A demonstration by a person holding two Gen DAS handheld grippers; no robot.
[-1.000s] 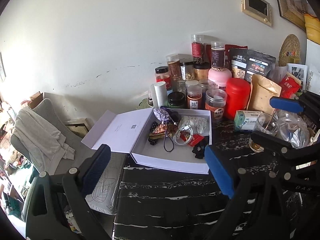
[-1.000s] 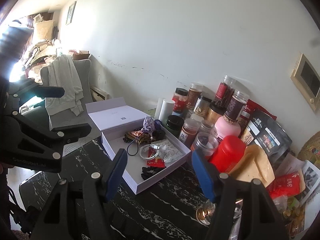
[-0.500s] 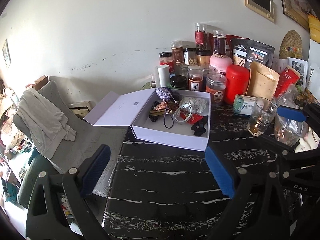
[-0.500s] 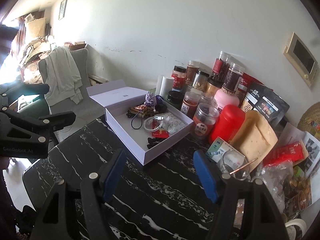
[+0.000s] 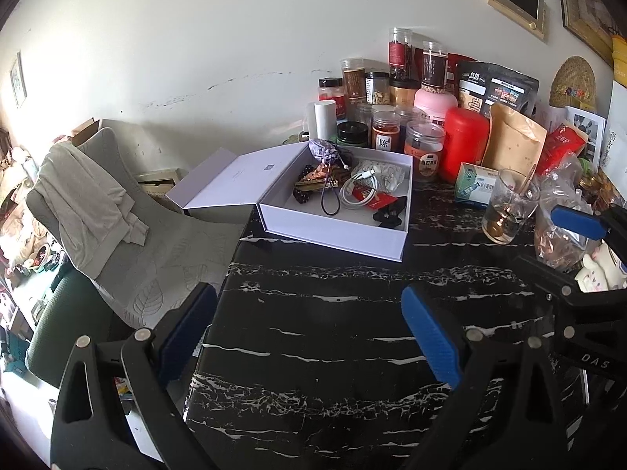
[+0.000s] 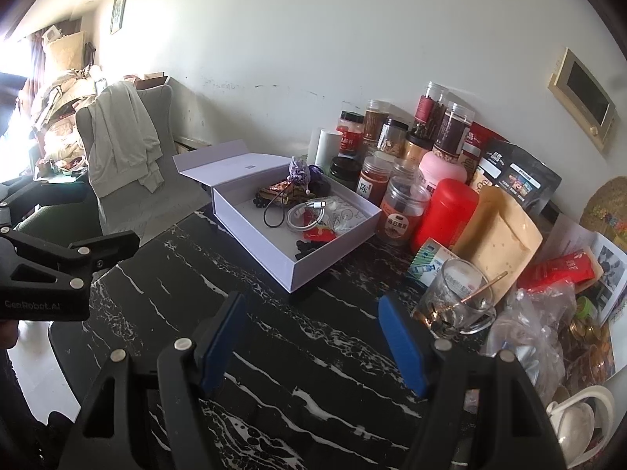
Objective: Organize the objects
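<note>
An open white box (image 5: pixel 298 231) (image 6: pixel 254 235) with its lid folded back sits on the black marble table (image 5: pixel 333 352) (image 6: pixel 274 352). Inside lie a white cable (image 5: pixel 358 192) (image 6: pixel 303 215), a black cord loop (image 5: pixel 329 203), a purple pouch (image 5: pixel 323 150) (image 6: pixel 298 172), a red packet and dark hair ties. My left gripper (image 5: pixel 309 333) hangs open over the table's near part, well short of the box. My right gripper (image 6: pixel 311 337) is open too, nothing between its blue pads, and it also shows at the right edge of the left wrist view.
Jars, a red canister (image 5: pixel 464 143), a kraft pouch (image 5: pixel 513 149) and bags crowd the back right against the wall. A glass with a spoon (image 5: pixel 507 209) (image 6: pixel 456 301) and a small medicine carton (image 5: pixel 476 186) stand right of the box. A grey chair with a draped garment (image 5: pixel 90 203) is left of the table.
Both grippers have pulled back from the box and sunk lower, so more of the table shows in front of them. Their jaws stand as wide as before.
</note>
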